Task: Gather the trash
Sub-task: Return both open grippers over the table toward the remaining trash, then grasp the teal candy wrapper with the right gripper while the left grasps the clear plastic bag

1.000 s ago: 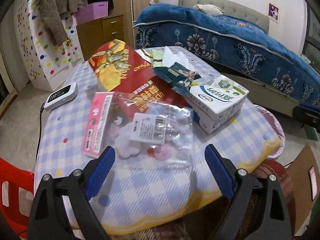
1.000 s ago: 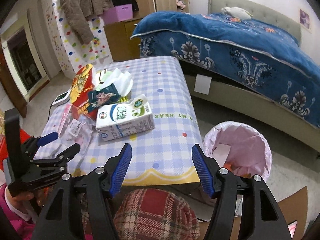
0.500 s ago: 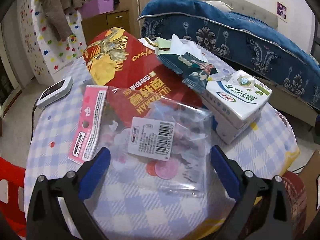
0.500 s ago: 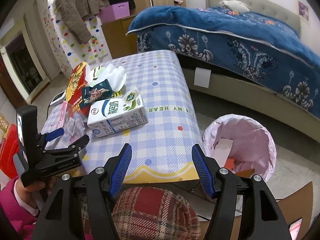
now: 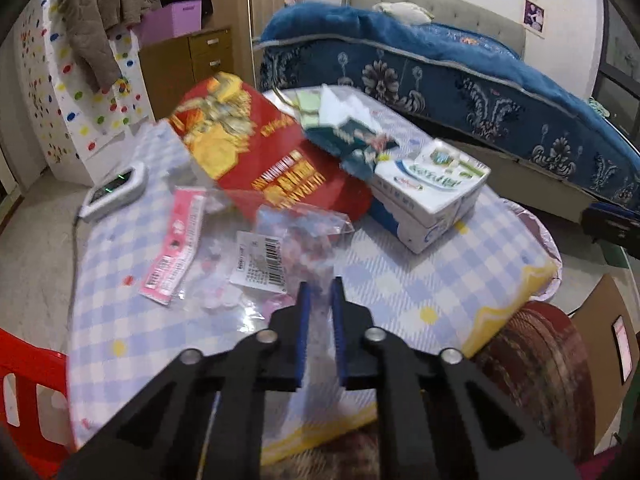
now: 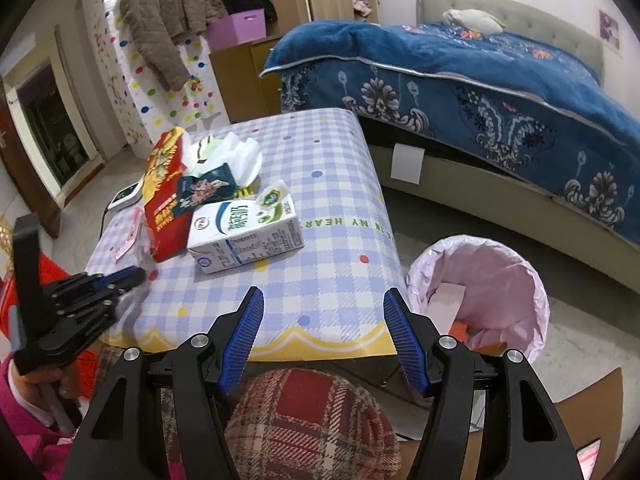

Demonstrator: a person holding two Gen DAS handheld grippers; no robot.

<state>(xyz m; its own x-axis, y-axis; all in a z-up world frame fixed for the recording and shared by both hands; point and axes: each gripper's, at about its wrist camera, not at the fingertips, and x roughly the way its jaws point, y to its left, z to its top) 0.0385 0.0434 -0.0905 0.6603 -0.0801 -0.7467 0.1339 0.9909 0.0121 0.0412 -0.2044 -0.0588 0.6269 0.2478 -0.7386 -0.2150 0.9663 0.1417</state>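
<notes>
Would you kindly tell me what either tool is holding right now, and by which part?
The left tool has just closed on the clear plastic bag, pinching its near edge. The right tool is open and holds nothing.

Worktop (image 6: 332, 168), blue-and-white checked cloth. Beyond it: bed (image 6: 500, 80), blue floral blanket. Behind its far left corner: wooden drawer cabinet (image 5: 188, 64), purple box (image 6: 236, 30) on top, brown jacket (image 6: 160, 16) hanging alongside.
</notes>
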